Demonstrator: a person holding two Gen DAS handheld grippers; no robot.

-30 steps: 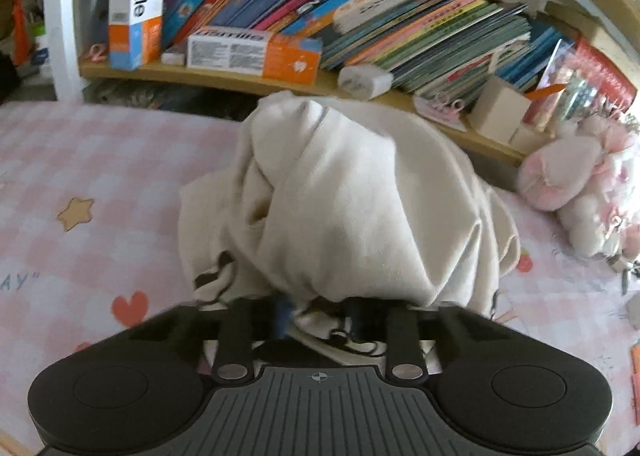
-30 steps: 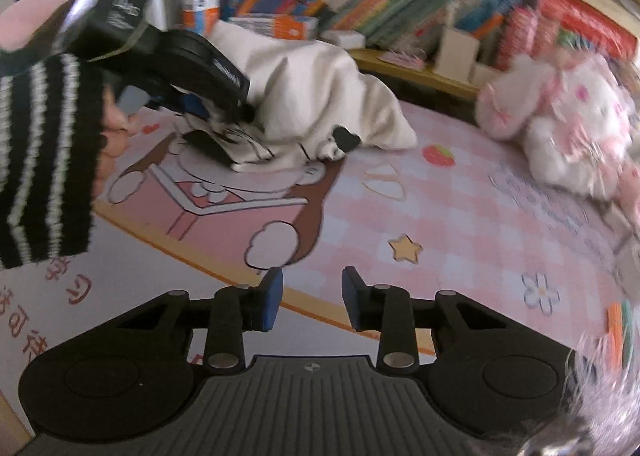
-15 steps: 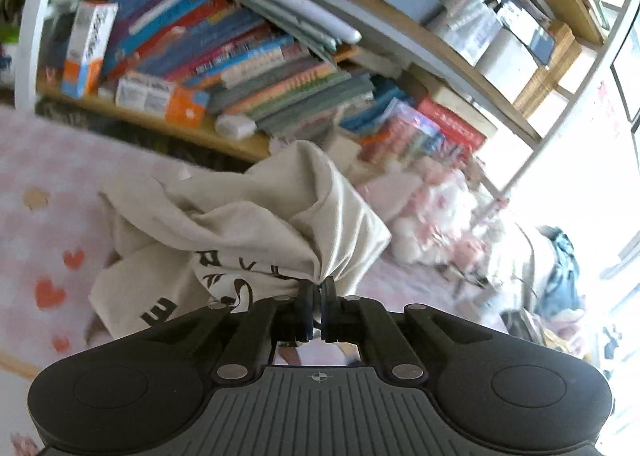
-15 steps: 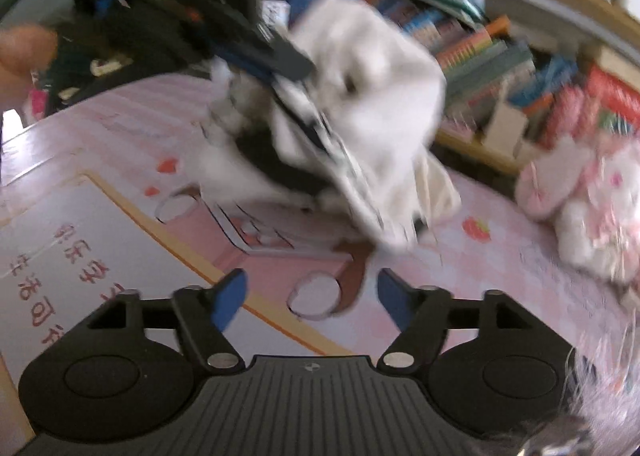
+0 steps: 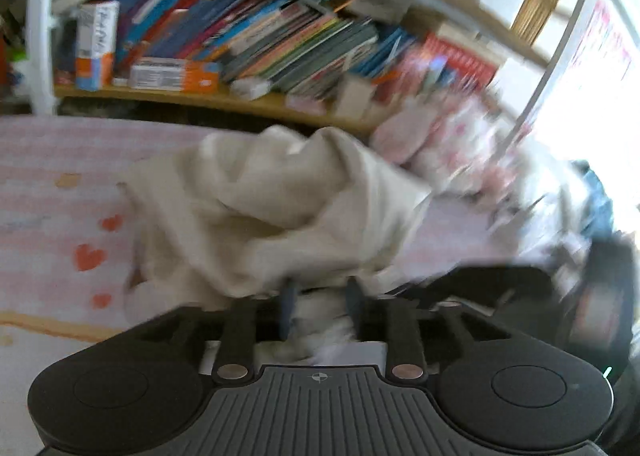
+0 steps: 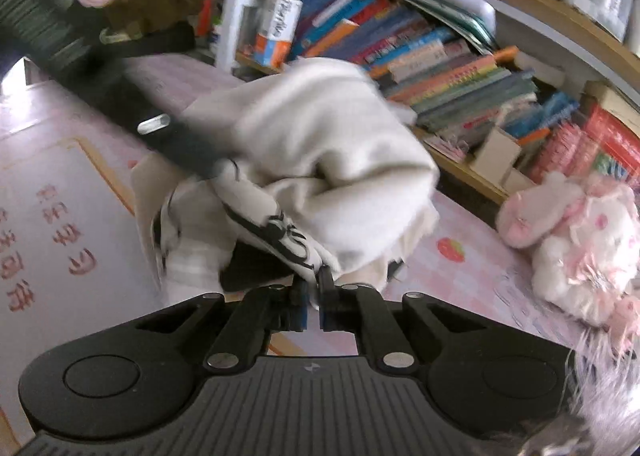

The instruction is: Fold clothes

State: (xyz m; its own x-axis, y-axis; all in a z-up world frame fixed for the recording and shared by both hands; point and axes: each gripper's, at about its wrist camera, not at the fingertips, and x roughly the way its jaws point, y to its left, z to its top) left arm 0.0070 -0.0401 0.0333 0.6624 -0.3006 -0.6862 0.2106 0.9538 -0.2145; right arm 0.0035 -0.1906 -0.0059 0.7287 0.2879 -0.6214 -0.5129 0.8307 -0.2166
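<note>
One cream garment (image 6: pixel 320 144) hangs bunched above the pink patterned mat (image 6: pixel 64 216), between two grippers. The right gripper (image 6: pixel 311 296) has just closed, its jaws pinching a printed fold; the left gripper (image 5: pixel 320 310) has just been opening, its jaws spread with cloth between them.

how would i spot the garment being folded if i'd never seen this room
Find the long bookshelf crammed with colourful books; a pink checked mat lies before it. The cream garment is bunched there, pinched by the right tool. Unlike the pink plush toys nearby, it is plain cloth with black print.
</note>
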